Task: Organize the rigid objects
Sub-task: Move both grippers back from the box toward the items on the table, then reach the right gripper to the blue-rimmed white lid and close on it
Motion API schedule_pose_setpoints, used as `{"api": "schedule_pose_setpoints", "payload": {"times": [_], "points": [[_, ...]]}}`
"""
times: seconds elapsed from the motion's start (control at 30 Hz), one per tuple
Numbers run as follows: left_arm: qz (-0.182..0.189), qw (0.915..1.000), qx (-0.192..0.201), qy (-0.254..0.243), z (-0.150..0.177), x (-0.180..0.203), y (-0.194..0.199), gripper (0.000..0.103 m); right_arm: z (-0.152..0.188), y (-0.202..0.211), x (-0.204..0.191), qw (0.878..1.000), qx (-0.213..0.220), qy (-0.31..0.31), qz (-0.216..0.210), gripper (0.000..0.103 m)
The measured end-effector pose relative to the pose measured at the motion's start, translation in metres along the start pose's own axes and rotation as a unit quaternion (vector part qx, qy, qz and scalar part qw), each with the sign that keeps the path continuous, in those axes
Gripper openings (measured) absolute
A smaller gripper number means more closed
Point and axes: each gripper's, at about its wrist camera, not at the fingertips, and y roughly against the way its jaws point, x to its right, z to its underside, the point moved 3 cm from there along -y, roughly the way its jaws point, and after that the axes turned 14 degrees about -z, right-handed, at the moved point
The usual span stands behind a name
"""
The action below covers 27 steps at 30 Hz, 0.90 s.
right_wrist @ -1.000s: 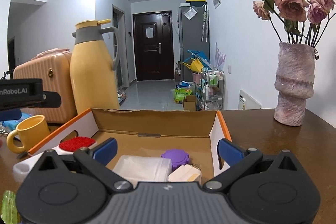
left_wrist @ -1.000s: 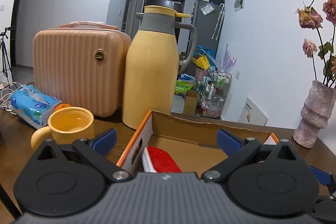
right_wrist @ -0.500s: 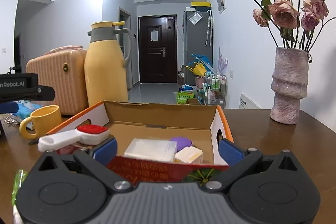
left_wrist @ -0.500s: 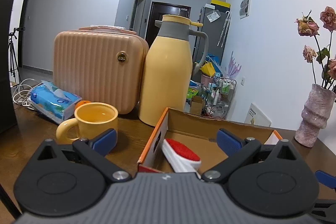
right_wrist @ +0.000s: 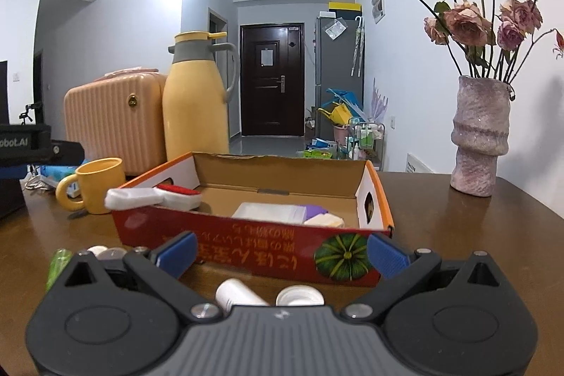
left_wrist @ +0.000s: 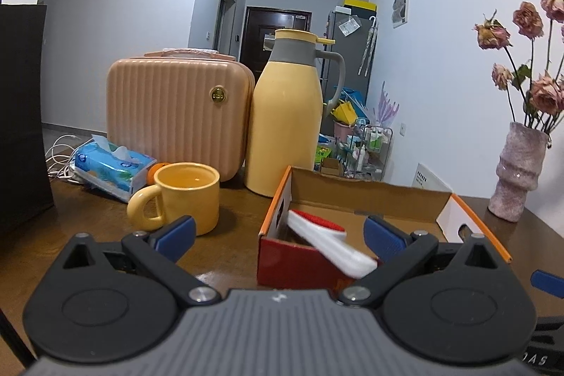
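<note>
An open cardboard box (right_wrist: 246, 245) with a red front wall stands on the wooden table. A white brush with red bristles (left_wrist: 324, 235) leans over its left front corner, handle sticking out toward me. My left gripper (left_wrist: 278, 235) hangs open just in front of that corner, holding nothing. Further right, my right gripper (right_wrist: 282, 254) is open before the box's front wall. Between its fingers two small white bottles (right_wrist: 236, 293) lie on the table, untouched. A clear bag (right_wrist: 264, 210), a purple lid (right_wrist: 313, 210) and a cream block (right_wrist: 324, 221) lie inside the box.
A yellow mug (left_wrist: 187, 196) stands left of the box, with a tissue pack (left_wrist: 112, 168), a peach case (left_wrist: 176, 115) and a yellow thermos (left_wrist: 285, 125) behind. A vase of dried roses (right_wrist: 479, 136) stands at the right. Small caps (right_wrist: 105, 252) and a green item (right_wrist: 56, 266) lie front left.
Both grippers have drawn back from the box, so its red front wall and the bottles on the table now show. The brush stays on the box's left corner.
</note>
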Motion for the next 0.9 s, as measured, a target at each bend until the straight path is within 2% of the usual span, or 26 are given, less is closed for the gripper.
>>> {"api": "schedule_pose_setpoints", "payload": {"times": [0.67,0.9], "points": [[0.010,0.9989,-0.024,-0.040,0.041,-0.042,0.037,0.103,0.036,0.046,-0.019,1.000,-0.011,0.004,-0.001,0.103],[0.005,0.9982,-0.036,-0.047,0.050,-0.051,0.036,0.103,0.039,0.045,-0.024,1.000,-0.020,0.011,0.004,0.103]]}}
